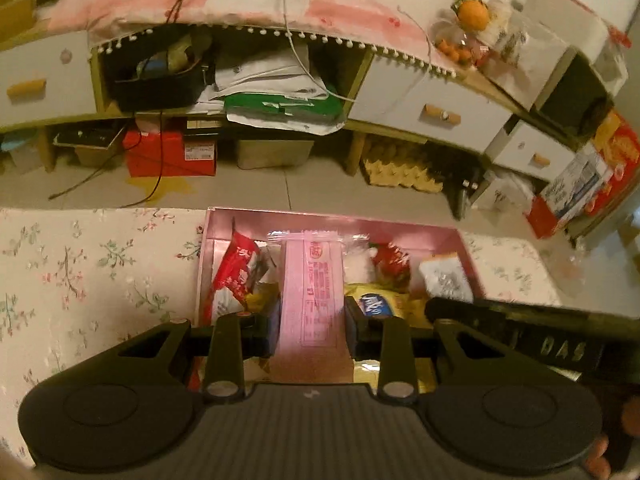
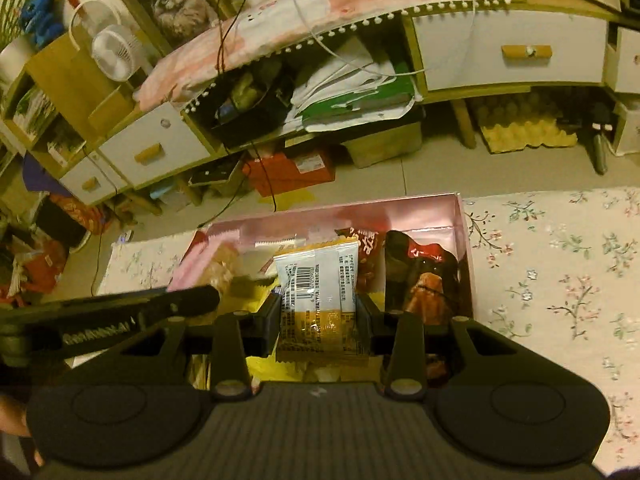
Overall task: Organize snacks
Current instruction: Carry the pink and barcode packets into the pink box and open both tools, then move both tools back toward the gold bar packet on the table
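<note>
Left tool (image 1: 311, 330) pinches pink packet (image 1: 311, 280), right tool (image 2: 317, 322) pinches yellow packet (image 2: 316, 292); both above pink box (image 1: 466, 246), already crowded with snacks; these two not yet placed.

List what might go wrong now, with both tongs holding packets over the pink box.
1. The left tongs pinch the pink packet near one end; its long free end might sag or slip out.
2. The right tongs with the white-and-yellow packet sit close beside the other tool; they may bump.
3. The pink box already looks crowded, so packets could pile up or spill.
</note>
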